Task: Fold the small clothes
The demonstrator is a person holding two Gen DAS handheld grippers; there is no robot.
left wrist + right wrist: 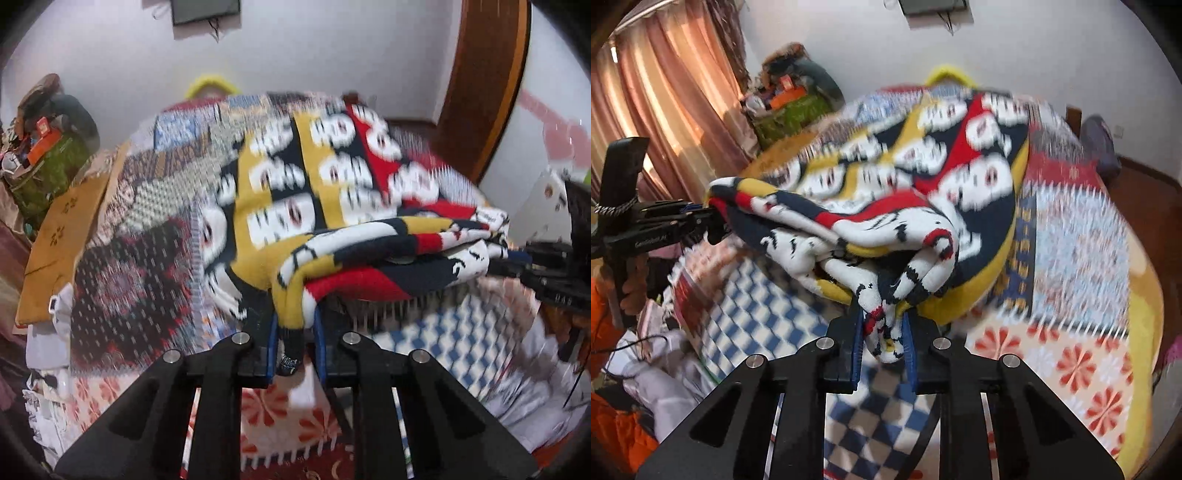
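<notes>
Both grippers have a pinch on the small knitted garment patterned in yellow, red, navy and white [332, 206]: the left gripper [294, 343] has its jaws clamped on one bunched edge, the right gripper [884, 339] on another. The garment hangs between them over the patchwork-covered bed [1082, 236], toward its near edge. To fold cleanly, keep both pinches firm, draw the cloth taut and level, then carry the held edge over evenly.

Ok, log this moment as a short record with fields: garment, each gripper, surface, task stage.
garment: patterned garment in yellow, navy, red and white, bunched along its near edge
left gripper: shut on a yellow and navy corner of the garment
right gripper: shut on a white, red and navy corner
surface: patchwork bedspread under the garment
task stage: near edge pinched at two corners, fold not yet laid down
image quality: motion blur in both views
</notes>
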